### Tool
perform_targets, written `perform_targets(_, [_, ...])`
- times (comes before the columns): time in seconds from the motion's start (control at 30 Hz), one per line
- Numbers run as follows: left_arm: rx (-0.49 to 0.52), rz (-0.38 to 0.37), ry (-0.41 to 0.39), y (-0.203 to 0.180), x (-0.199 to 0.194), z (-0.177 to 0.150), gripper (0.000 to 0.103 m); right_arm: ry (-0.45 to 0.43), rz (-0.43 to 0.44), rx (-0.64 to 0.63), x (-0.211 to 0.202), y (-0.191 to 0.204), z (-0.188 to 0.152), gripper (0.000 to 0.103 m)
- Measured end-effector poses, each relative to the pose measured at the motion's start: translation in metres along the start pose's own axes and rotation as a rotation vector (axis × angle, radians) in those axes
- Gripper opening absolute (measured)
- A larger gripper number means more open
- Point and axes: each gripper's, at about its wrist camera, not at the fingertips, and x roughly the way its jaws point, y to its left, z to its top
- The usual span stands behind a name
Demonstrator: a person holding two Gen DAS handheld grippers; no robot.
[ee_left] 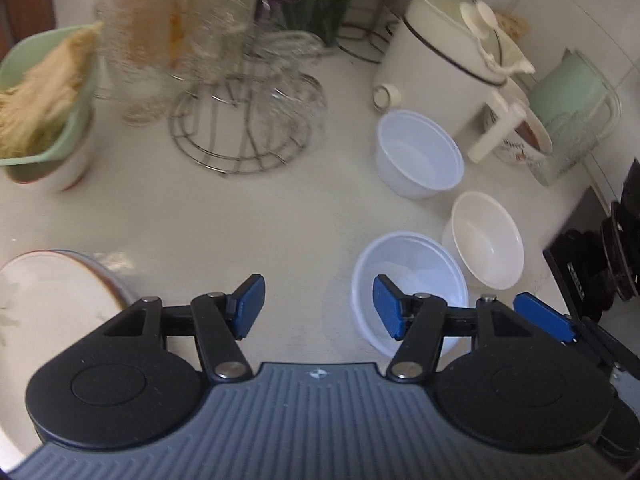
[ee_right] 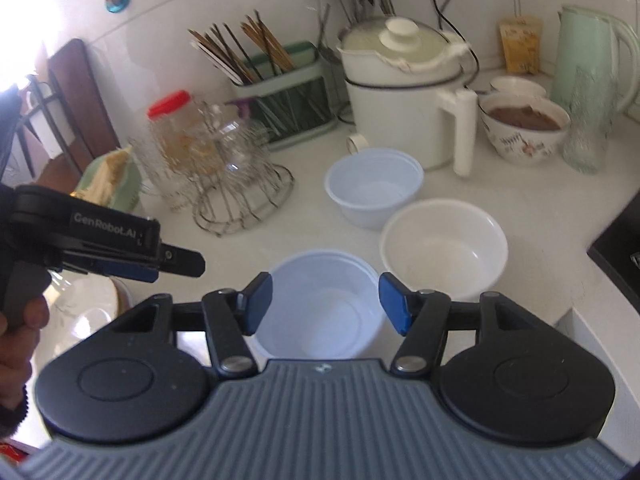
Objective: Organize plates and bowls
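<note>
Left gripper (ee_left: 318, 306) up front, blue-padded jaws spread wide, nothing between them, hanging over bare white countertop (ee_left: 248, 216). Right gripper (ee_right: 326, 304) likewise wide apart, gripping nothing, poised directly above the nearest translucent white plastic bowl (ee_right: 320, 308), whose near rim is hidden behind the gripper body. Just beside that, to the right, an opaque white round bowl (ee_right: 444, 248), rims close, contact hard to judge. Behind those two, a second translucent plastic bowl (ee_right: 374, 186) sitting near the base of a white electric pot with a glass lid (ee_right: 404, 92). Off at the left wrist view's lower left edge, a white floral plate with a brown rim (ee_left: 52, 304), cut off by the frame and partly covered by the gripper housing.

Mid-counter, a wire rack holding upturned clear glasses (ee_right: 236, 172), heavily blurred; a red-lidded clear jar (ee_right: 172, 120) behind it, contents hard to make out. Left edge: pale green basket with tan fibrous stuff (ee_left: 44, 92), smeared by motion. Farther right, floral bowl with brown contents (ee_right: 524, 128), ribbed glass tumbler (ee_right: 586, 120), mint green kettle (ee_right: 592, 48). At the back, green chopstick holder (ee_right: 280, 92) against white tiled wall (ee_right: 200, 12), hooks and cords above, tops cropped. Black stove edge (ee_right: 616, 248) at far right, mostly out of frame.
</note>
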Motion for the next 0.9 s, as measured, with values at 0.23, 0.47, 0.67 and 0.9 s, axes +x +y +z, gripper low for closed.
perform_targets(0.23, [0.067, -0.049, 0.074, -0.018, 0.025, -0.002, 0.064, 0.058, -0.06, 0.072, 0.019, -0.023, -0.009, 0.054])
perform_targets(0.47, [-0.029, -0.058, 0.137, -0.016, 0.049, -0.009, 0.045, 0.113, -0.04, 0.121, 0.039, -0.031, -0.012, 0.034])
perform_targets(0.67, [-0.113, -0.078, 0.16, -0.01, 0.059, -0.016, 0.018, 0.166, -0.036, 0.131, 0.052, -0.034, -0.015, 0.021])
perform_targets(0.9, [-0.153, -0.077, 0.13, -0.006, 0.053, -0.016, 0.011, 0.176, -0.026, 0.1, 0.058, -0.028, -0.011, 0.016])
